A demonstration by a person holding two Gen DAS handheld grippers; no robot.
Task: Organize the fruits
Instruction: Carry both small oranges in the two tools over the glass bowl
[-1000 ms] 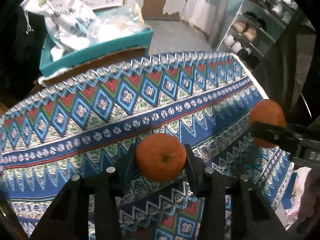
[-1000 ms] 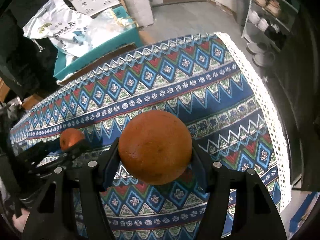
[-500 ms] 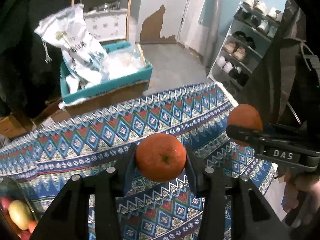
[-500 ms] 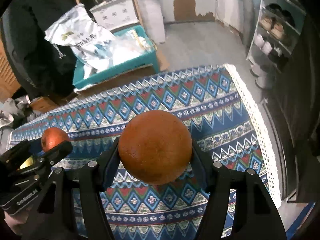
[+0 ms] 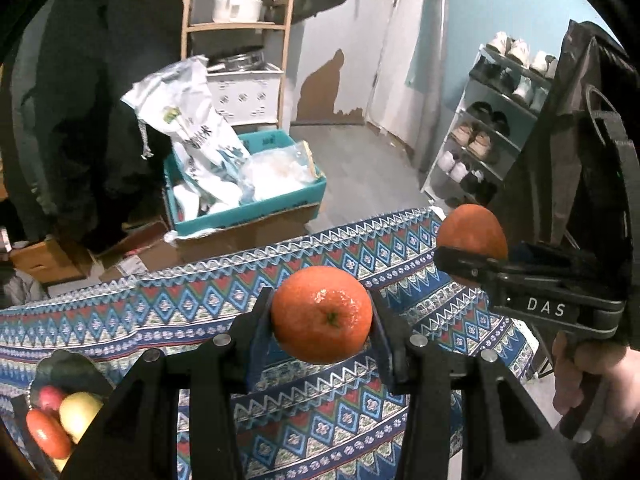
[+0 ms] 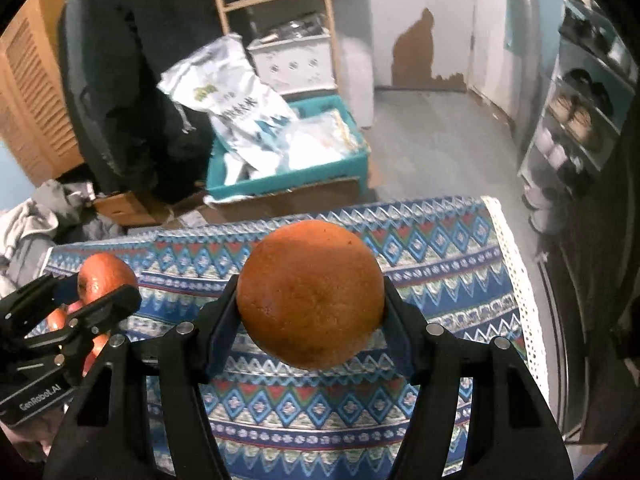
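Spreading beneath both tongs, the patterned tablecloth (image 6: 420, 264) leaves broad open room ahead, its lace edge falling away on the right tongs' outer side. Low on the left tongs' outer side sits what looks like a fruit bowl (image 5: 60, 364), half cut off, already holding several fruits, so the left hand is nearer it. The right gripper (image 6: 310, 312) is clamped on a large orange (image 6: 310, 294), lifted clear of the cloth. The left gripper (image 5: 322, 320) pinches a smaller orange (image 5: 322, 314), stem end facing back. Both fruits are round, so no axis matters.
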